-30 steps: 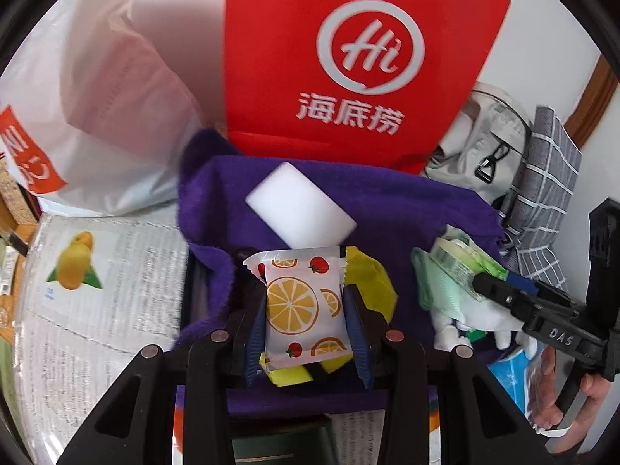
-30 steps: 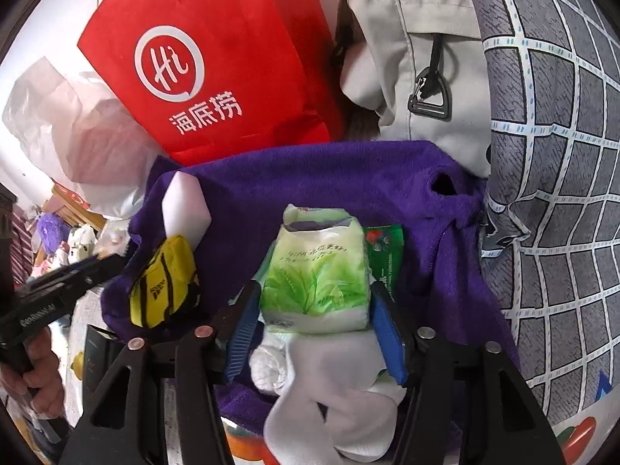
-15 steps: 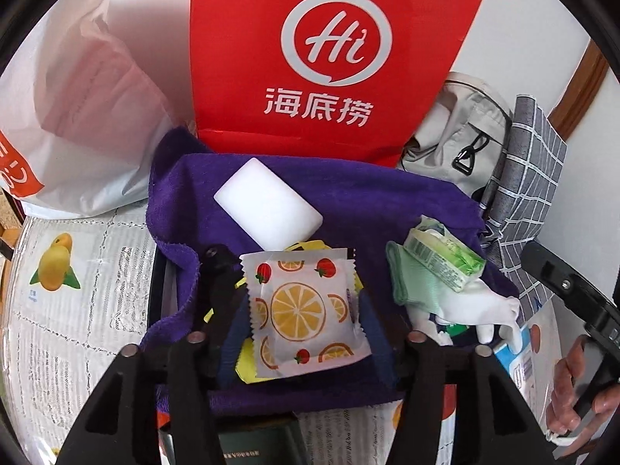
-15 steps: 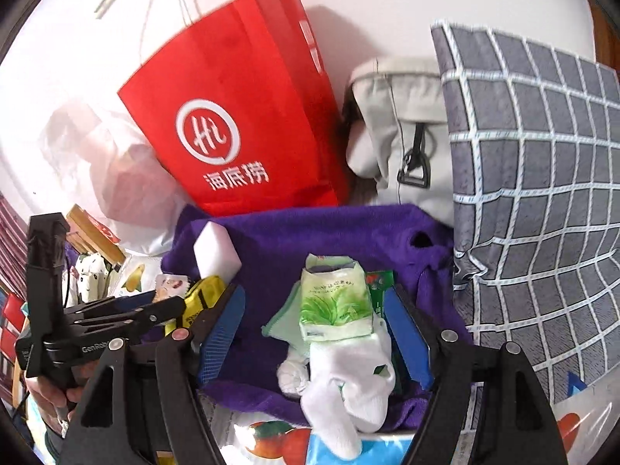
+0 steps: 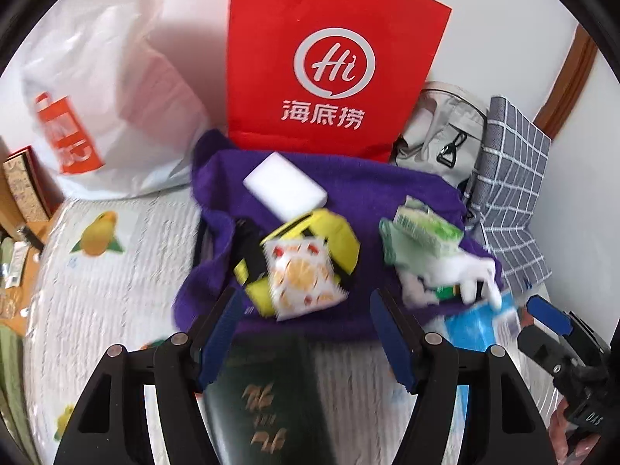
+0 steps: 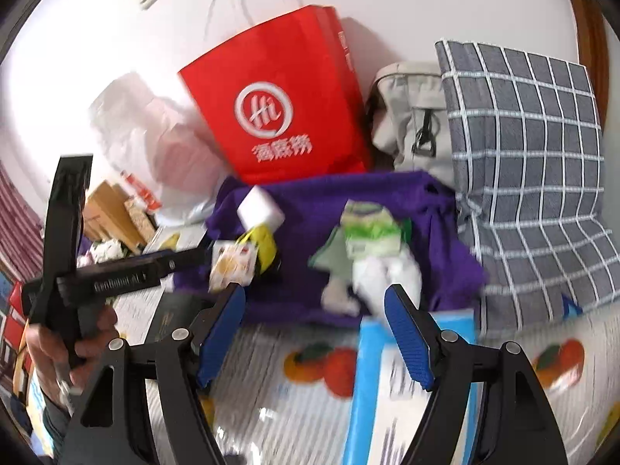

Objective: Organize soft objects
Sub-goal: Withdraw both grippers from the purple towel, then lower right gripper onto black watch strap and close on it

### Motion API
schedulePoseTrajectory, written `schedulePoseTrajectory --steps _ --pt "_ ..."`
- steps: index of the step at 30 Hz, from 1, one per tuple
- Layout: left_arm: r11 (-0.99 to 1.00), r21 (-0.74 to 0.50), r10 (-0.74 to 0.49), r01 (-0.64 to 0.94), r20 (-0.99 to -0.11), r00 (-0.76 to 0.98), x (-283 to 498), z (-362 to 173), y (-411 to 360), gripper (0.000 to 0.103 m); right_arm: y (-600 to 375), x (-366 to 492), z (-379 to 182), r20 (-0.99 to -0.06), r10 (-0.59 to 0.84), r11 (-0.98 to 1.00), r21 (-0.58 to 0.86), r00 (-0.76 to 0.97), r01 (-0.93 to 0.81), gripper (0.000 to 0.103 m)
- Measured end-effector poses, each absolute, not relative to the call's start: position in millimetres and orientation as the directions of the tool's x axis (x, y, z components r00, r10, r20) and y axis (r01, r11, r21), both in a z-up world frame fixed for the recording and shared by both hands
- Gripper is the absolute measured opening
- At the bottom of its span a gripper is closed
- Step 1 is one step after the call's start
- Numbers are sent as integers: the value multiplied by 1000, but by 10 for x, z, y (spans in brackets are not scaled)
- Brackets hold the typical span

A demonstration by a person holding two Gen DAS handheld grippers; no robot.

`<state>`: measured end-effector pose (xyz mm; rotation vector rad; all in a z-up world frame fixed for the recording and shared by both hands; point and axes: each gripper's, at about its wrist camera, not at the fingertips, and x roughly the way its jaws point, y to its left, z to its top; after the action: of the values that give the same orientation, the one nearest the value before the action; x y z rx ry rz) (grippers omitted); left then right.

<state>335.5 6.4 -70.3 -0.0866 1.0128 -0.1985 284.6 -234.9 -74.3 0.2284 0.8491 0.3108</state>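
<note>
A purple towel (image 5: 368,193) holds a white sponge (image 5: 285,190), a yellow pouch (image 5: 337,236), an orange-print packet (image 5: 302,275), a green tissue pack (image 5: 422,228) and a white sock (image 5: 465,271). My left gripper (image 5: 306,310) hovers just short of the packet, its jaws still opening, with nothing between them. In the right wrist view my right gripper (image 6: 316,298) stands open in front of the tissue pack (image 6: 372,232) and the sock (image 6: 387,271), holding nothing. The left gripper (image 6: 193,257) shows there too, beside the packet (image 6: 232,263).
A red paper bag (image 5: 329,58) stands behind the towel, with a white plastic bag (image 5: 97,97) to its left. A grey backpack (image 6: 410,116) and a checked cushion (image 6: 523,174) lie on the right. Close by are a blue box (image 6: 387,387) and a dark green booklet (image 5: 263,407).
Both grippers have opened and pulled back and up. The left one let go of the orange-print packet and the right one let go of the tissue pack; both things now rest on the towel.
</note>
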Motion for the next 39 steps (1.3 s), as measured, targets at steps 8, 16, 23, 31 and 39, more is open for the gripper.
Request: schedulePoseTrajectory --steps 8,16,23,31,39 --pt "989 -126 -146 75 -828 542 2633 -597 362 66 -1942 2120 -831 -736 342 939 238 584 -250 56" --pt "989 -119 -146 84 -815 561 2027 -594 429 66 -1670 1555 -1065 -780 361 930 260 512 -260 45" --pt "996 -56 -86 70 -821 565 1654 -764 495 66 -1629 1303 -1246 -797 383 924 325 467 -204 35" --pt "996 -78 -93 51 -852 514 1536 -1104 680 66 -1462 1220 -1441 -816 402 916 355 415 -188 35" --pt "992 -126 -107 -4 -852 513 1542 -1199 1002 66 -1003 1333 -1552 -847 386 920 323 365 -223 35"
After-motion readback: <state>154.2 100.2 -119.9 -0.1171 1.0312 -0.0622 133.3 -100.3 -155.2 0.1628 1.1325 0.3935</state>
